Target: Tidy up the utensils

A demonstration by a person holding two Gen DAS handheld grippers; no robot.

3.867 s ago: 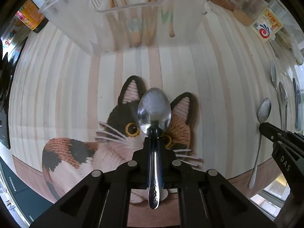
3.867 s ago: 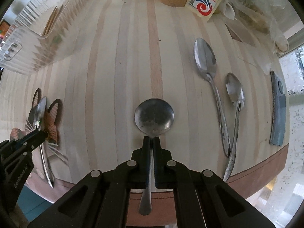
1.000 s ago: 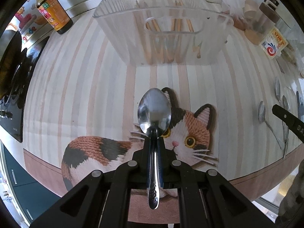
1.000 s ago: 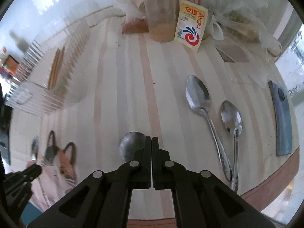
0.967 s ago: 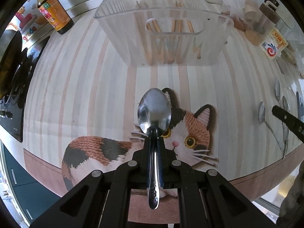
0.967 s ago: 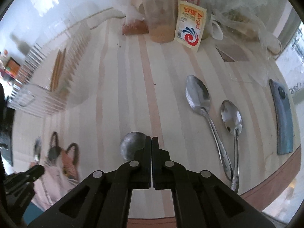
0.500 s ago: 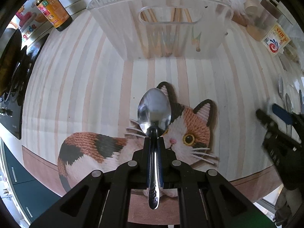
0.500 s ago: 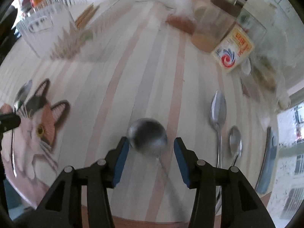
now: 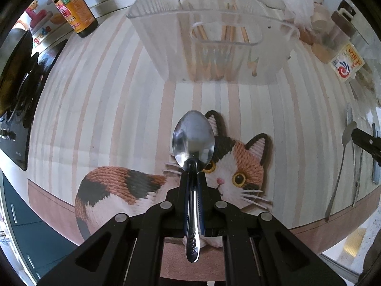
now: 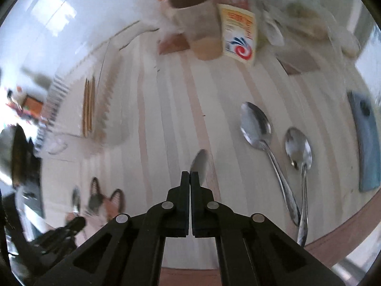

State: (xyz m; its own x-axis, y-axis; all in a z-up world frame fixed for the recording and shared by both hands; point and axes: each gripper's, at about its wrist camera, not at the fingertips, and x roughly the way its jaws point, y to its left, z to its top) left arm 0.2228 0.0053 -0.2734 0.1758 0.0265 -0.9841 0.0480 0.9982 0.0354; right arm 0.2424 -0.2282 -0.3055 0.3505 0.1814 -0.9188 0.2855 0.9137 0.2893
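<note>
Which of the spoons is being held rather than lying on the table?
The spoon clamped by its handle in the left gripper, bowl forward over the cat mat. The others lie loose on the table.

A polished steel spoon (image 9: 193,140) was held by its handle, bowl forward and facing up, over the cat-shaped mat (image 9: 171,186), just short of the clear plastic utensil basket (image 9: 214,45). Wooden chopsticks (image 9: 228,47) were seen lying inside that basket. A round-bowled spoon (image 10: 199,164) was seen well to the right of the basket, its bowl showing past the closed jaws; whether it was gripped could not be told. Further right from the basket, two more steel spoons, a larger one (image 10: 256,125) and a smaller one (image 10: 298,150), were laid flat on the striped surface (image 10: 166,119), bowls up, handles crossing at their ends.
</note>
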